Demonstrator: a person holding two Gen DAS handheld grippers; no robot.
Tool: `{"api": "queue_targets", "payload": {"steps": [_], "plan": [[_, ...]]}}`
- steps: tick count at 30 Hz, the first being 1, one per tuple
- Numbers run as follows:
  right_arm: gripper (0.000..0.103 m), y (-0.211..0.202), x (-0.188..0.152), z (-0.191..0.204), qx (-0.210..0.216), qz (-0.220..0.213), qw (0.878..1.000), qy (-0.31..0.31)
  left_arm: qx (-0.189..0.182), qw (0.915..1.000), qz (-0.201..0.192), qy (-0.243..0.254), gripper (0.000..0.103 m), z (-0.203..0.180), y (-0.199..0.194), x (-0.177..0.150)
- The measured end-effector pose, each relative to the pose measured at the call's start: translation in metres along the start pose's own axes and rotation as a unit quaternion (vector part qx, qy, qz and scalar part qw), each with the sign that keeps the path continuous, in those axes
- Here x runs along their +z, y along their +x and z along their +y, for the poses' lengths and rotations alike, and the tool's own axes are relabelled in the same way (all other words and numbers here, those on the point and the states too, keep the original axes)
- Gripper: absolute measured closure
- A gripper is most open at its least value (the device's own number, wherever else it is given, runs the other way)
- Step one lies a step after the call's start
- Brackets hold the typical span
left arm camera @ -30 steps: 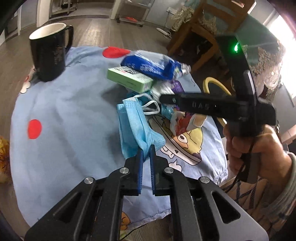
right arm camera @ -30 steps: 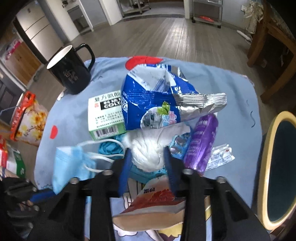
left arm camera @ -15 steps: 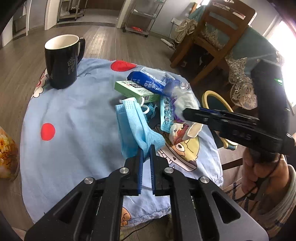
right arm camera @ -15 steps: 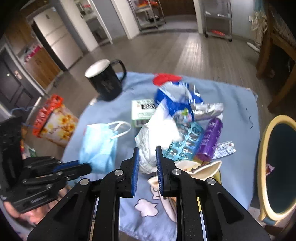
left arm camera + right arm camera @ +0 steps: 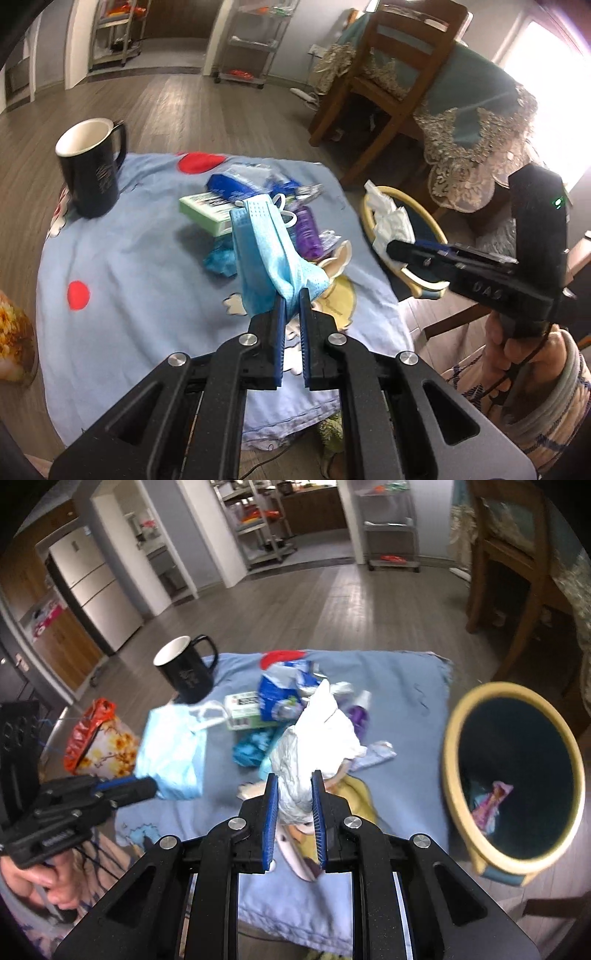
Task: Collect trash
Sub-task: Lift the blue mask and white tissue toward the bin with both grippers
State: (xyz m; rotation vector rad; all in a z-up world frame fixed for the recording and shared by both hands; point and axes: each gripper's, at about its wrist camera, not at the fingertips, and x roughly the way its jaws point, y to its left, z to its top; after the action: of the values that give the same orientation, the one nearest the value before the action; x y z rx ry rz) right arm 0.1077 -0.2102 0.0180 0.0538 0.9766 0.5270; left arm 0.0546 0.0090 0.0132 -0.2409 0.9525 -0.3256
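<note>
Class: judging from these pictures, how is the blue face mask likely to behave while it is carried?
Probably floppy: the blue face mask folds and drapes from the left gripper. Likely very light, held by one pinched edge. Its loose ear loop may snag the green box.

mug [image 5: 90, 168]: black with a white inside, upright near the far left edge of the cloth, handle turned away
cloth [image 5: 133, 280]: light blue with red dots and a cartoon print, spread over a low round surface
chair [image 5: 384, 70]: wooden, stands on the floor beyond the cloth to the right
lace cover [image 5: 465, 155]: teal with a pale lace edge, hangs beside the chair
shelf cart [image 5: 391, 531]: metal, on wheels, by the far wall
fridge [image 5: 96, 590]: pale, tall, far left
flowered bag [image 5: 99, 738]: red-topped, on the floor left of the cloth
</note>
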Motion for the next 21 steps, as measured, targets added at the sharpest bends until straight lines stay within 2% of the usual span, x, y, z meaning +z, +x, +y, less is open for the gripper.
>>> {"api": "queue_targets", "payload": {"steps": [11,21], "plan": [[0.083,-0.024,-0.031,-0.054,-0.048,-0.009,0.997,0.053,-0.028,0.9977,0.023,0.057,0.097,-0.062,0.029,0.004],[0.083,-0.051,-0.048,-0.108,-0.087,-0.043,0.986,0.136,-0.057,0.9931,0.037,0.096,0.097,-0.118,0.061,0.019]]}}
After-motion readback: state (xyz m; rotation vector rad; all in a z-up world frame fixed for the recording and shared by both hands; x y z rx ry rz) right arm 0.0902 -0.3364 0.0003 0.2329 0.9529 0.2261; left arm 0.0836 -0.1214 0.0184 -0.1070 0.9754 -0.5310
